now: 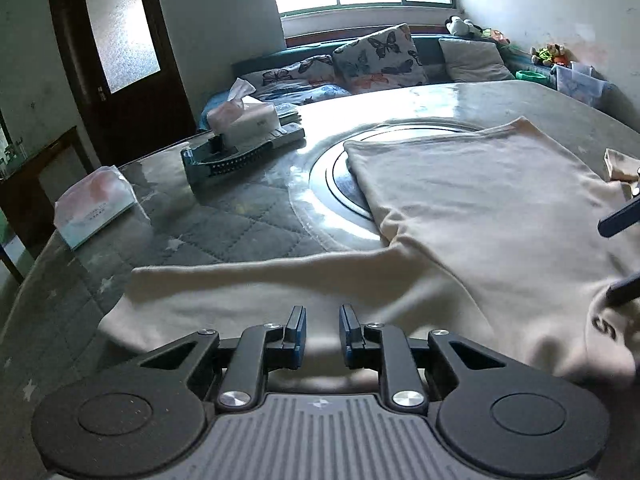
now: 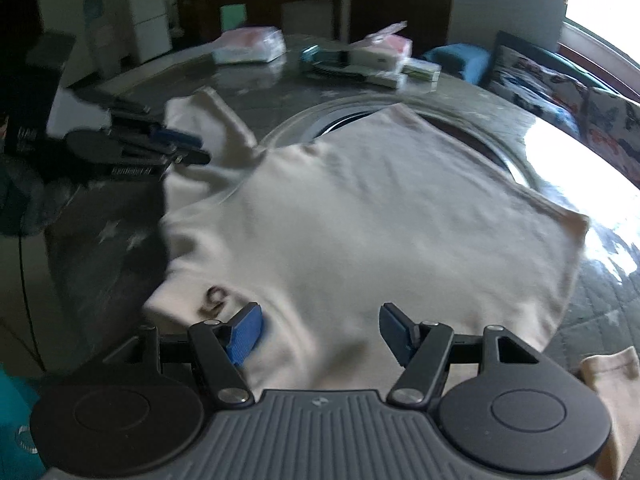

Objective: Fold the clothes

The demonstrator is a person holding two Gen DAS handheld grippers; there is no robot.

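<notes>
Cream shirt [image 2: 360, 216] lies spread on the table [image 1: 224, 236], directly ahead of both tongs. Left tongs [image 1: 322, 330] stand slightly parted over the sleeve [image 1: 248, 280], gripping nothing. Right tongs [image 2: 320, 332] gape wide over the collar end. Risk: a shallow pinch could slip, or drag the smooth body into wrinkles. Tissue packs [image 1: 96, 208] sit well beyond.

Matt cream cloth shirt [image 1: 472, 208], glossy glass-topped table [image 1: 440, 100]

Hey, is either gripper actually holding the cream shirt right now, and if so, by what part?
Neither. The left gripper and right gripper both stand open over the cream shirt, nothing between their pads.
</notes>
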